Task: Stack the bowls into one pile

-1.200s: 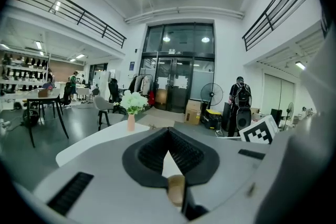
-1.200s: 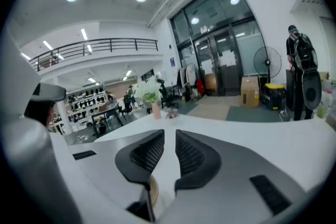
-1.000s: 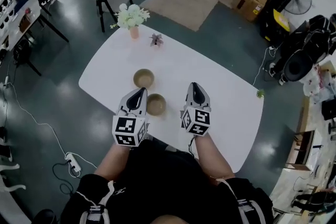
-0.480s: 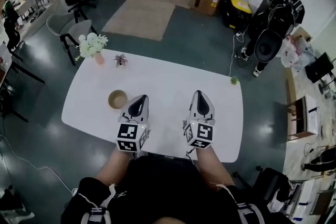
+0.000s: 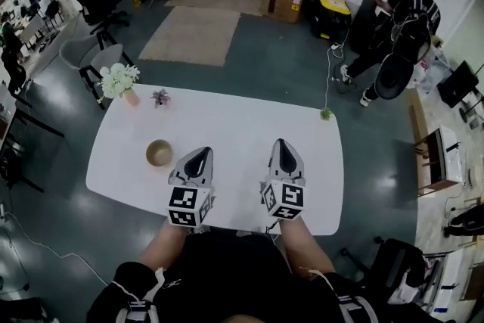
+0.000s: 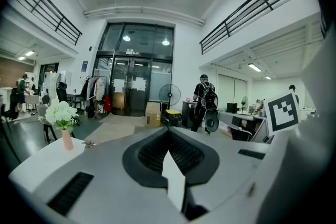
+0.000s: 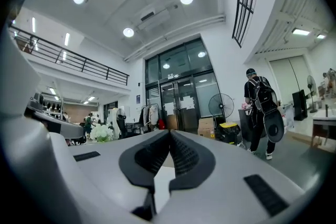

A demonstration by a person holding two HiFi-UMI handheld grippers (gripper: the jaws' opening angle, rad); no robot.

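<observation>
- Left gripper (image 5: 201, 156): jaws clenched together, nothing between them. Hovers over the near half of the white table (image 5: 242, 121).
- Right gripper (image 5: 281, 150): jaws also closed tight, empty. Level with the left one, well apart from it.
- Bowl (image 5: 159, 153): on the table near its left end, just left of my left gripper, not touching it. Can't tell from the head view whether it's one bowl or a nested pile.
- Flower vase (image 5: 121, 82) and a small plant (image 5: 159, 97) sit at the far left corner, beyond the bowl.
- Person with a backpack (image 5: 412, 23) stands well past the table's far right.
</observation>
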